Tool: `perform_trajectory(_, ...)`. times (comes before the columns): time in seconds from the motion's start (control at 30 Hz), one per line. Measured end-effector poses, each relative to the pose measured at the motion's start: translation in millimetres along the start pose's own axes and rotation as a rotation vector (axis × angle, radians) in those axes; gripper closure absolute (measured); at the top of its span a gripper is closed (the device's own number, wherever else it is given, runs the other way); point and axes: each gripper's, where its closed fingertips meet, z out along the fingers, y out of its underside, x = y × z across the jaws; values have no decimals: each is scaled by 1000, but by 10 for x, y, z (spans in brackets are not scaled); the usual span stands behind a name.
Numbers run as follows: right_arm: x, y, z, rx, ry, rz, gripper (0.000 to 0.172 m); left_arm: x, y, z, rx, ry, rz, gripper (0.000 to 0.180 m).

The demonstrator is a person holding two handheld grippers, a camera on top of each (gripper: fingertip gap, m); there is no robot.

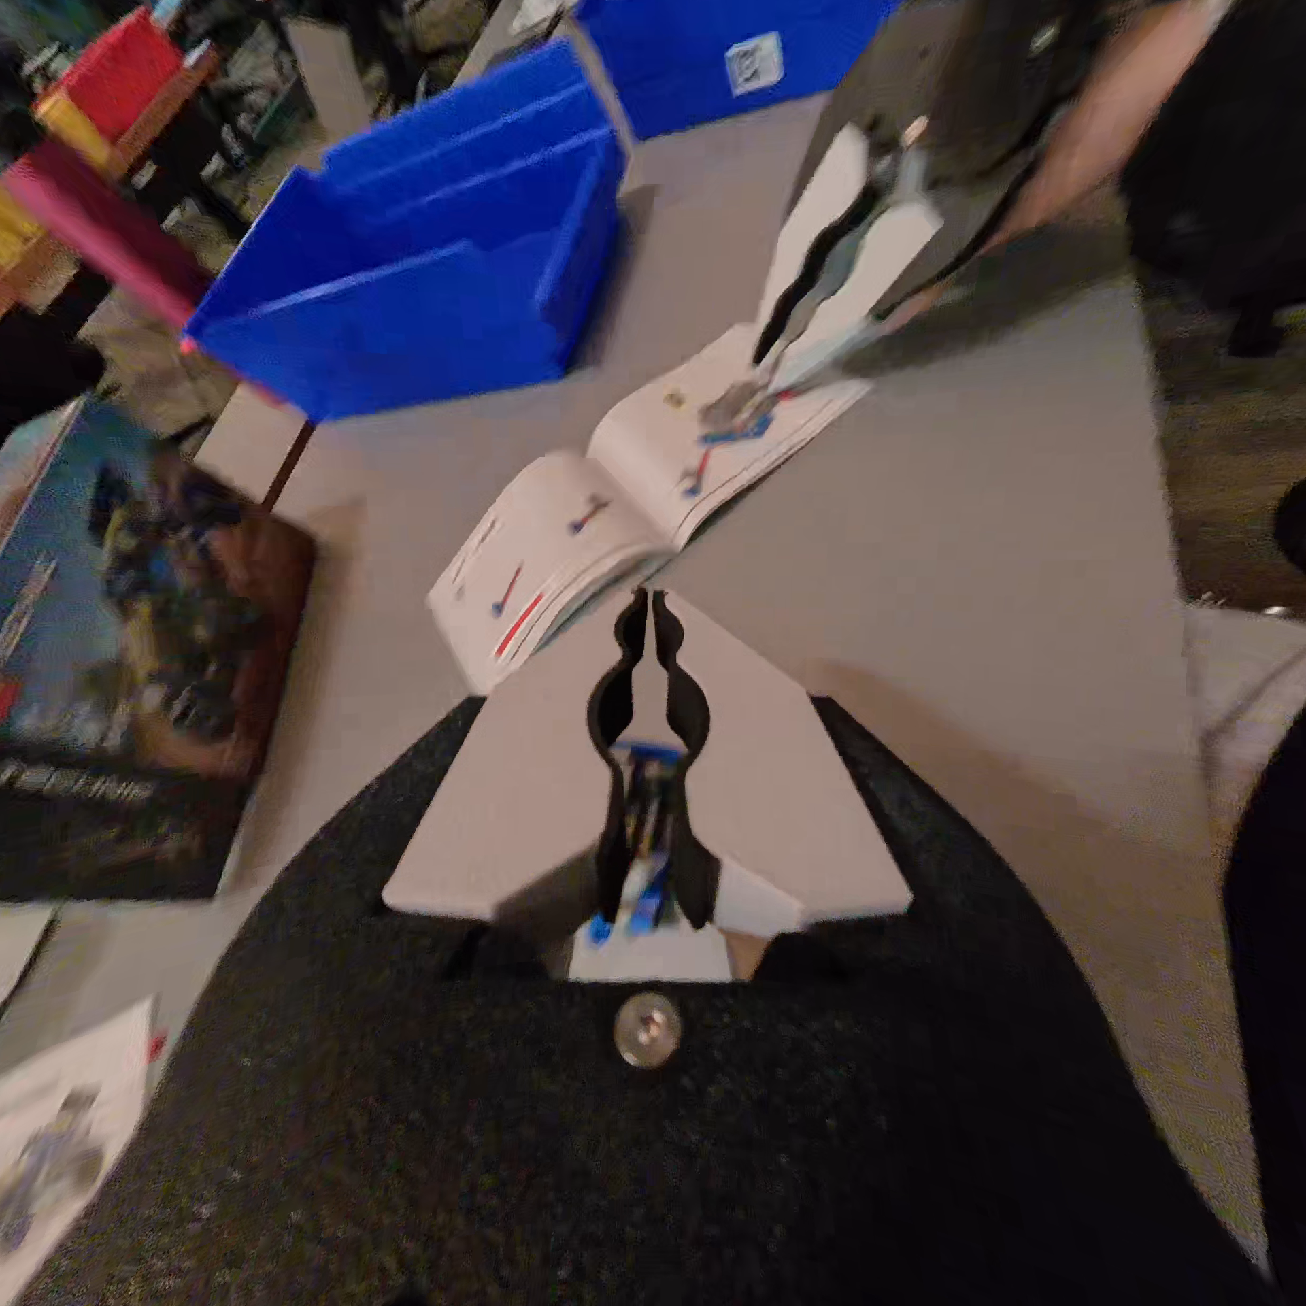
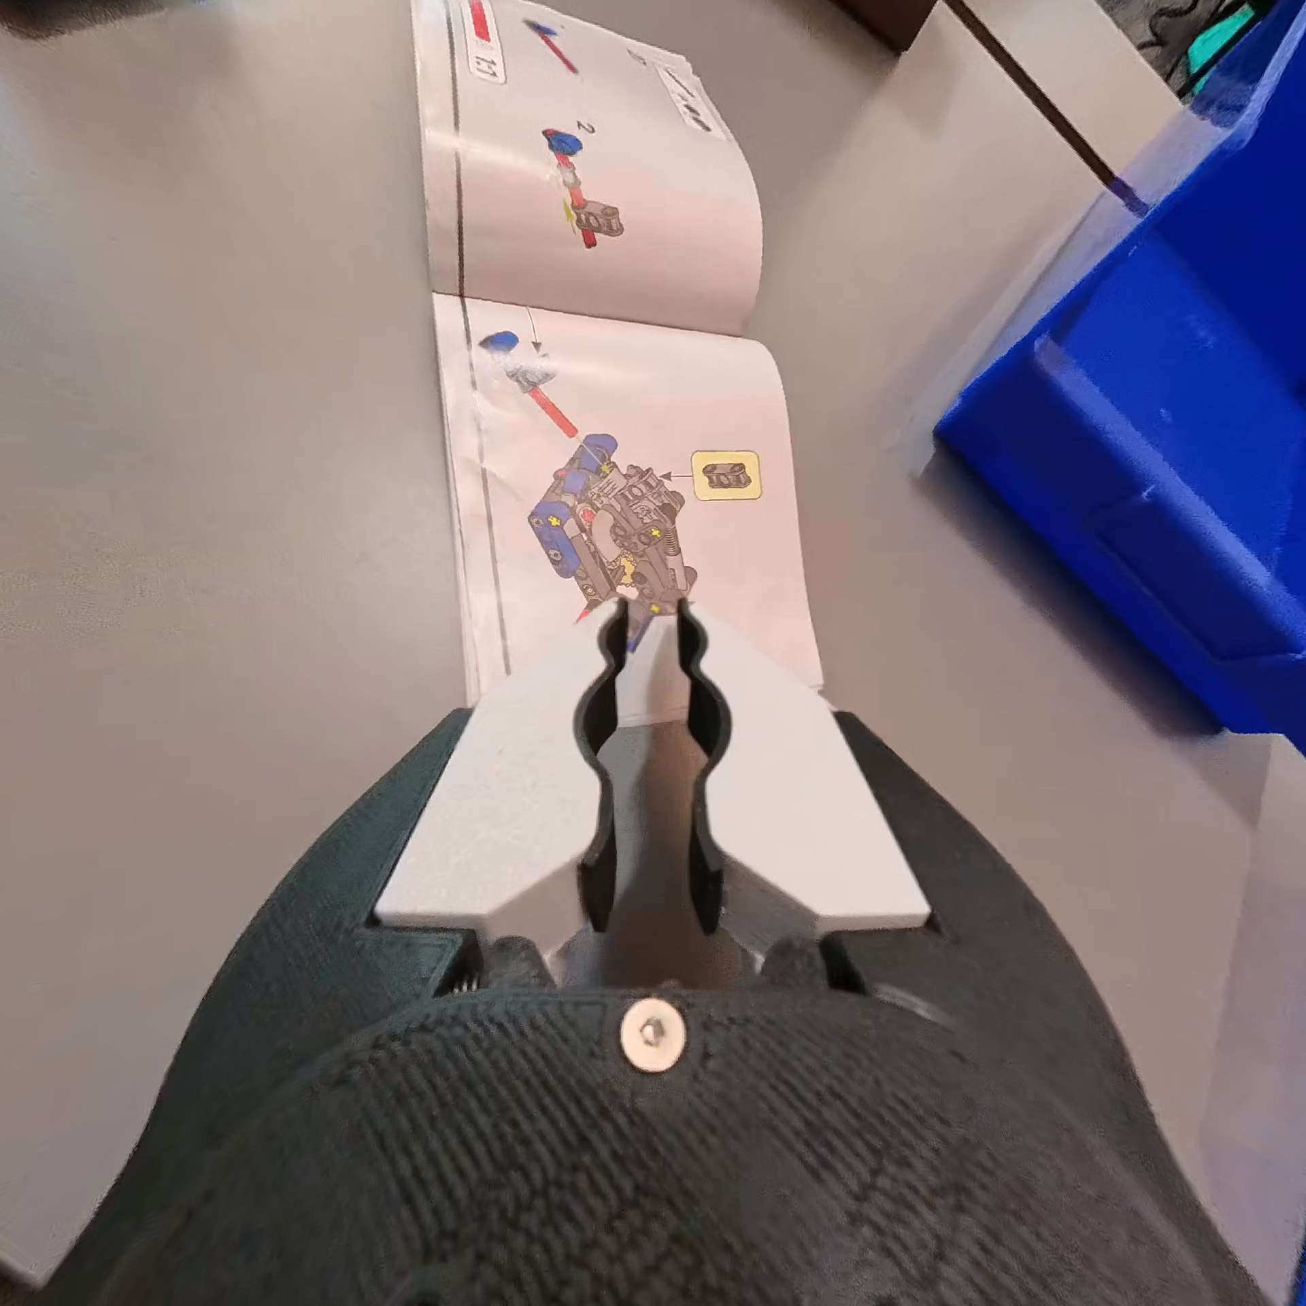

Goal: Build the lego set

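An open instruction booklet [image 1: 636, 480] with printed brick pictures lies on the grey table [image 1: 954, 530]. My left gripper [image 1: 647, 597] hovers just short of the booklet's near edge, its fingertips almost together. A blurred blue and dark patch [image 1: 646, 798] shows deep between its pads. I cannot tell whether that is a thing in the grasp or something beneath it. My right gripper [image 2: 651, 609] is open and empty, with its tips over the printed model on the near page of the booklet [image 2: 622, 396]. The right gripper also shows in the left wrist view [image 1: 760, 371], tips down at that page.
A blue bin [image 1: 424, 283] stands behind the booklet, and it shows at the right in the right wrist view [image 2: 1166, 424]. A second blue bin [image 1: 692, 63] is farther back. A dark printed box [image 1: 127, 636] and another booklet [image 1: 63, 1131] lie to the left. A person's hand [image 1: 1102, 141] holds the right gripper.
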Motion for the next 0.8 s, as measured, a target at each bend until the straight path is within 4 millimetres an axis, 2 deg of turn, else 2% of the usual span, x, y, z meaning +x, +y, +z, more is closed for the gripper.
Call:
perform_trajectory(0.03,1,-37,-39,7,-1,-5,158,-225,251,-167,-64,-20,-27,180)
perform_trajectory(0.1,-31,-221,-143,81,-19,-5,154,-512,850,-460,-200,47,-62,165)
perform_trajectory(0.17,-166,-489,-235,183,-88,3,152,-598,1362,-672,-273,178,-87,158)
perform_trajectory(0.23,-345,-753,-264,255,-158,-9,149,-605,1723,-744,-338,271,-92,151)
perform_trajectory(0.27,-434,-883,-255,283,-179,-24,148,-644,1823,-721,-347,272,-76,149)
perform_trajectory(0.3,-536,-1010,-232,306,-200,-39,147,-663,1871,-683,-335,278,-67,150)
perform_trajectory(0.4,-843,-1329,-117,338,-232,-91,146,-547,1907,-612,-326,399,-100,156)
perform_trajectory(0.47,-1054,-1479,-41,339,-244,-128,146,-528,1898,-603,-314,423,-93,158)
perform_trajectory(0.53,-1232,-1585,37,333,-241,-165,147,-518,1886,-594,-296,416,-61,170)
perform_trajectory(0.67,-1490,-1797,179,300,-213,-115,150,-505,1865,-623,-257,336,7,170)
perform_trajectory(0.73,-1706,-1894,198,279,-248,-56,150,-518,1793,-652,-195,249,48,170)
perform_trajectory(0.8,-1809,-1991,238,279,-228,41,151,-553,1706,-701,-134,153,63,170)
